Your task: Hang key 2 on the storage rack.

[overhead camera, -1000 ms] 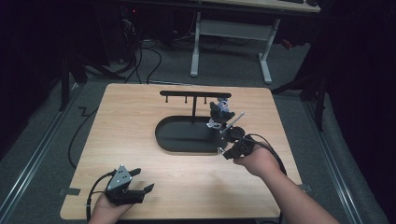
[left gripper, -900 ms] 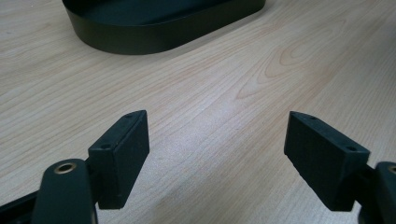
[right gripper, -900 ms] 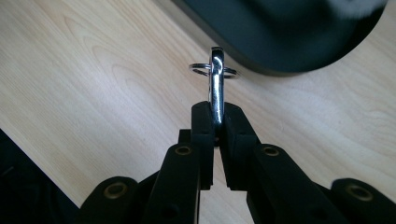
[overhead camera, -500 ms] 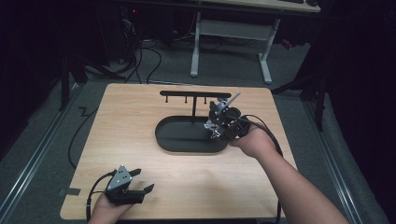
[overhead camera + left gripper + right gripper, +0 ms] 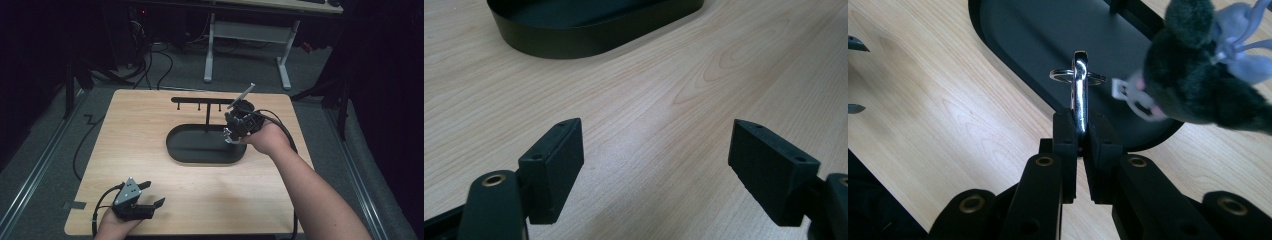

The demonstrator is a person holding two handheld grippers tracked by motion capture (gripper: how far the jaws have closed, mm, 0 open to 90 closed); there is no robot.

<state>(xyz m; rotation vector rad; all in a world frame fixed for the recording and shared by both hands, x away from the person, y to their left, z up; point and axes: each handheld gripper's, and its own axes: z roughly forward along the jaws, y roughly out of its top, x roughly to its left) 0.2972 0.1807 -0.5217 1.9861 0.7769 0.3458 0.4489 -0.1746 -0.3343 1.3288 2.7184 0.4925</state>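
Observation:
My right gripper (image 5: 1079, 131) is shut on a silver metal clasp (image 5: 1079, 90) with a split ring. A dark plush toy (image 5: 1198, 85) with a pale purple ribbon hangs from the clasp to the right. In the high view the right gripper (image 5: 232, 128) hovers over the right end of the black oval tray (image 5: 195, 150), just right of the post of the black hook rack (image 5: 207, 102). My left gripper (image 5: 152, 193) rests near the table's front left edge, open and holding nothing (image 5: 656, 160).
The light wooden table (image 5: 140, 125) carries the tray and rack at its middle. The tray's wall (image 5: 589, 35) lies well ahead of the left gripper. A cable (image 5: 280, 127) trails from the right gripper. Dark floor, cables and desk legs surround the table.
My right gripper has carried the keychain away from the front right of the tray, back and up toward the rack. The left gripper has stayed put.

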